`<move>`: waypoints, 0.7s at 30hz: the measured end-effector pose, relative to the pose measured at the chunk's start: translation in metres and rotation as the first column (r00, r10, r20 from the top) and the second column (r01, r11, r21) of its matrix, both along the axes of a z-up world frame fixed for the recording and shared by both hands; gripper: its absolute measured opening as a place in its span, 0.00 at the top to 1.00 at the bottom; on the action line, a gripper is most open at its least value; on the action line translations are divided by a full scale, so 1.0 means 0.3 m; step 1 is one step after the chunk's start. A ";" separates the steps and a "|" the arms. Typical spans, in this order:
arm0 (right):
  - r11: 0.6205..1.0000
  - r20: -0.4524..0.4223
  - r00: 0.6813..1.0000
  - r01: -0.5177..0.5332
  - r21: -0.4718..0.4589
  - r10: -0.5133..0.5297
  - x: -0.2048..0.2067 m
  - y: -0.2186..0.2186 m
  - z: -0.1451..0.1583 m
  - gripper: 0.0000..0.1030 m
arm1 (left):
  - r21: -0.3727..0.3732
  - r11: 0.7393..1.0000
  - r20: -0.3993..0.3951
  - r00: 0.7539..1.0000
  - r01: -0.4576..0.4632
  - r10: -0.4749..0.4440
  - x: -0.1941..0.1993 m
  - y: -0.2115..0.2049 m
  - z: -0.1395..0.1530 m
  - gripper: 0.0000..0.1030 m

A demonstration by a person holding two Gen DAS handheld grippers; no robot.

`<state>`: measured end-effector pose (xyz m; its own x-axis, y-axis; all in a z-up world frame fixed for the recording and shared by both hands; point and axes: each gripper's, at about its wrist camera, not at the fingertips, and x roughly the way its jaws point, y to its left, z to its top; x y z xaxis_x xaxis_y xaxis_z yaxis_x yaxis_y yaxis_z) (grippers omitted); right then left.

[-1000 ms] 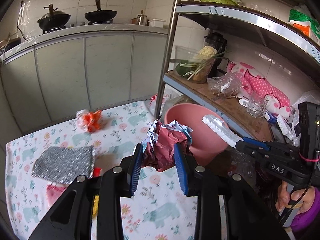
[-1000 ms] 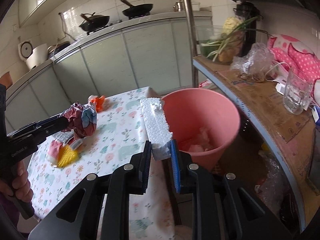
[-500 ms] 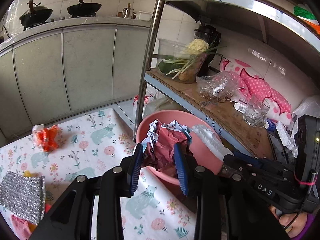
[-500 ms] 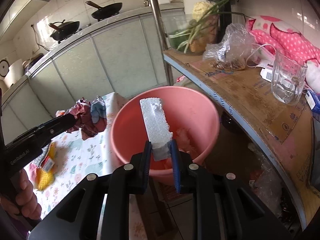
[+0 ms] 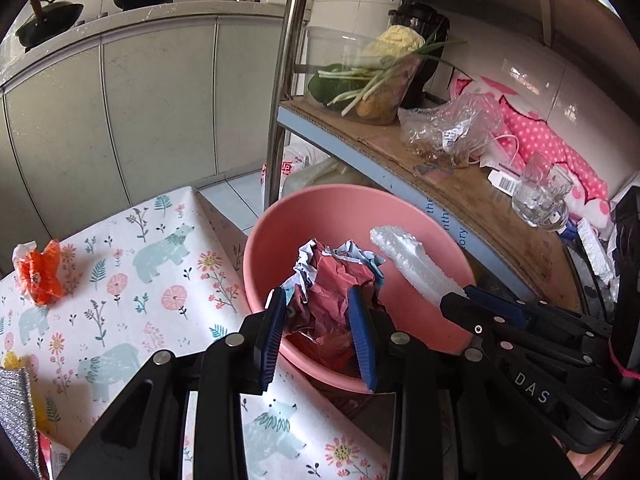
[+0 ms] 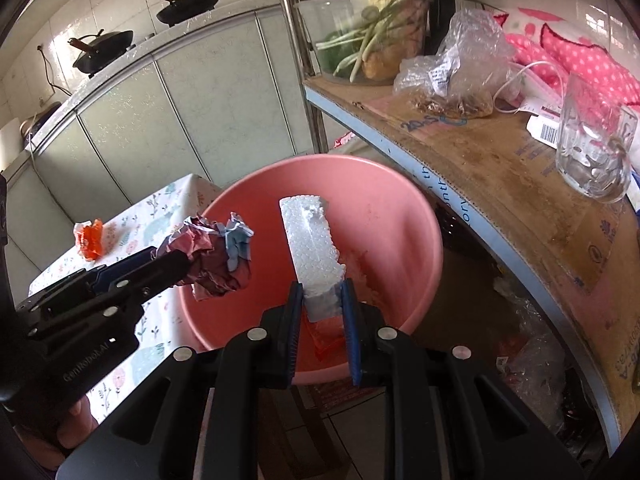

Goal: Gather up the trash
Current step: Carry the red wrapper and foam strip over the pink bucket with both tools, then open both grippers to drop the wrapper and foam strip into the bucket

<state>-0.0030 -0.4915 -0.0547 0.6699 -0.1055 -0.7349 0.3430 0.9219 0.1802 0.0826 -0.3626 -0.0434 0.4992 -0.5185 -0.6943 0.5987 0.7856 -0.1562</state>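
Observation:
My left gripper (image 5: 318, 334) is shut on a crumpled maroon, white and blue paper wad (image 5: 336, 280) and holds it over the near rim of the pink bucket (image 5: 340, 208). My right gripper (image 6: 322, 330) is shut on a white foam block (image 6: 312, 244) and holds it above the bucket's (image 6: 400, 208) opening. In the right wrist view the left gripper (image 6: 168, 264) holds the wad (image 6: 216, 256) at the bucket's left rim. In the left wrist view the foam block (image 5: 412, 264) juts from the right gripper (image 5: 460, 304). An orange wrapper (image 5: 40, 272) lies on the floral tablecloth (image 5: 120, 280).
A shelf (image 6: 520, 184) with a cardboard liner holds vegetables (image 6: 376, 40), a plastic bag (image 6: 456, 68), a glass mug (image 6: 592, 152) and pink cloth, right beside the bucket. A metal shelf post (image 5: 284, 80) stands behind the bucket. A grey scouring pad (image 5: 16, 412) lies at the table's left.
Both grippers moved forward and right from the table toward the bucket. The paper wad and the foam block now hang over the bucket's opening, both still held.

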 end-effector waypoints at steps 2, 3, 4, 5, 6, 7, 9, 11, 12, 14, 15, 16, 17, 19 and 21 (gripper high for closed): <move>1.000 -0.010 1.000 0.004 -0.003 -0.004 0.010 -0.005 -0.011 0.80 | 0.003 1.000 -0.005 1.000 0.004 -0.004 0.007 -0.012 -0.013 0.69; 1.000 -0.014 1.000 0.006 -0.004 -0.006 0.015 -0.007 -0.015 0.80 | 0.005 1.000 -0.006 1.000 0.005 -0.005 0.010 -0.018 -0.019 0.69; 1.000 -0.018 1.000 0.007 -0.003 -0.008 0.019 -0.011 -0.021 0.80 | 0.006 1.000 -0.008 1.000 0.007 -0.007 0.012 -0.024 -0.023 0.69; 1.000 -0.021 1.000 0.009 -0.003 -0.009 0.022 -0.013 -0.025 0.80 | 0.009 1.000 -0.009 1.000 0.008 -0.008 0.012 -0.027 -0.026 0.69; 1.000 -0.024 1.000 0.009 -0.004 -0.009 0.026 -0.014 -0.029 0.80 | 0.012 1.000 -0.010 1.000 0.009 -0.008 0.014 -0.031 -0.030 0.69; 1.000 -0.026 1.000 0.009 -0.006 -0.009 0.029 -0.013 -0.032 0.80 | 0.015 1.000 -0.012 1.000 0.010 -0.010 0.016 -0.036 -0.036 0.69; 1.000 -0.031 0.999 0.009 -0.006 -0.010 0.035 -0.014 -0.038 0.80 | 0.018 1.000 -0.016 1.000 0.010 -0.010 0.019 -0.041 -0.044 0.69; 1.000 -0.033 0.999 0.010 -0.006 -0.010 0.038 -0.013 -0.041 0.80 | 0.023 1.000 -0.021 1.000 0.009 -0.008 0.023 -0.045 -0.055 0.69; 1.000 -0.035 0.999 0.011 -0.007 -0.011 0.040 -0.013 -0.044 0.80 | 0.025 1.000 -0.023 1.000 0.008 -0.007 0.024 -0.046 -0.058 0.69; 1.000 -0.035 0.999 0.014 -0.008 -0.015 0.040 -0.016 -0.047 0.80 | 0.027 1.000 -0.027 1.000 0.006 -0.005 0.025 -0.047 -0.064 0.69; 1.000 -0.034 0.999 0.015 -0.007 -0.016 0.040 -0.017 -0.049 0.80 | 0.027 1.000 -0.028 1.000 0.005 -0.004 0.026 -0.048 -0.066 0.69; 1.000 -0.035 0.999 0.016 -0.005 -0.016 0.041 -0.018 -0.051 0.80 | 0.028 1.000 -0.029 1.000 0.003 -0.003 0.027 -0.048 -0.069 0.69; 1.000 -0.036 0.999 0.017 -0.005 -0.017 0.042 -0.018 -0.053 0.80 | 0.028 1.000 -0.031 1.000 0.002 -0.001 0.028 -0.048 -0.071 0.69; 1.000 -0.040 0.999 0.019 -0.008 -0.019 0.044 -0.018 -0.057 0.80 | 0.026 1.000 -0.035 0.999 -0.001 0.001 0.029 -0.049 -0.073 0.68; 1.000 -0.046 0.999 0.019 -0.006 -0.019 0.048 -0.021 -0.061 0.80 | 0.026 1.000 -0.037 0.999 -0.004 0.005 0.030 -0.050 -0.074 0.68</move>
